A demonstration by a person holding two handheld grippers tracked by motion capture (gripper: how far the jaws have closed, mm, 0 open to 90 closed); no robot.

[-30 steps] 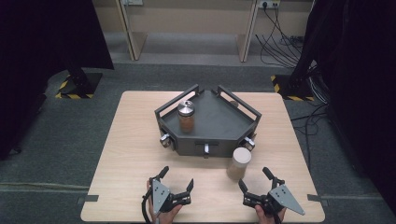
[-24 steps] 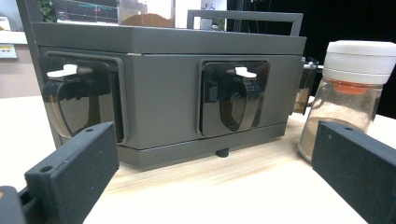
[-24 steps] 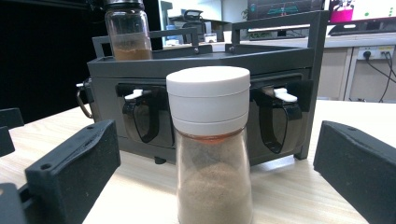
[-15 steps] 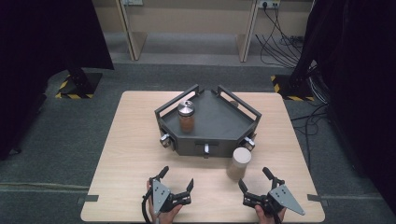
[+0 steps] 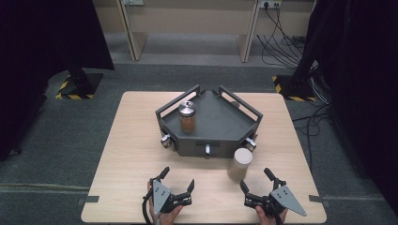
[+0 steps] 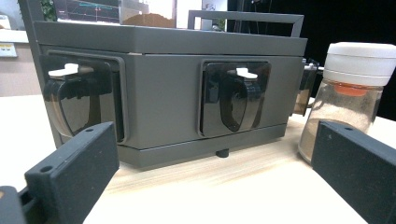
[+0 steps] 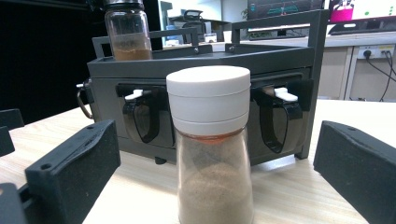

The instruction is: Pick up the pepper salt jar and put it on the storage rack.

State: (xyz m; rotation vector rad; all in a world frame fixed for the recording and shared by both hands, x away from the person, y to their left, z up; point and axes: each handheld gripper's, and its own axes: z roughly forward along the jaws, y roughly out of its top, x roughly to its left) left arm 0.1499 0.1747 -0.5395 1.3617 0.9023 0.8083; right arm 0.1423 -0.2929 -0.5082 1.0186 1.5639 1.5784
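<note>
The white-capped jar stands upright on the bare surface, just off the rack's front right corner, at about five o'clock from the rack's centre. Tan powder fills its lower part, and nothing touches it. In the right claw view it sits dead centre between the two black jaws, a little way ahead of them, so the line-up looks ready.

What has changed over the last second? Practically nothing. The jar has not budged, the rack has not budged, and both claws sit just where they were near the six o'clock edge of the surface. My read is a pause before the reach, not a step underway.

The right claw is spread wide, released, holding nothing, with the jar at about eleven o'clock from it. The left claw is likewise open and empty, pointing at the rack's front face, where dark hooks with white tabs hang in recessed bays.

Up on the rack, a second jar with a metal cap and brown powder stands at its nine o'clock side.

Judging from the setup, the white-capped jar likely belongs up there too, and the right claw is best placed to go forward and close on its glass body.
</note>
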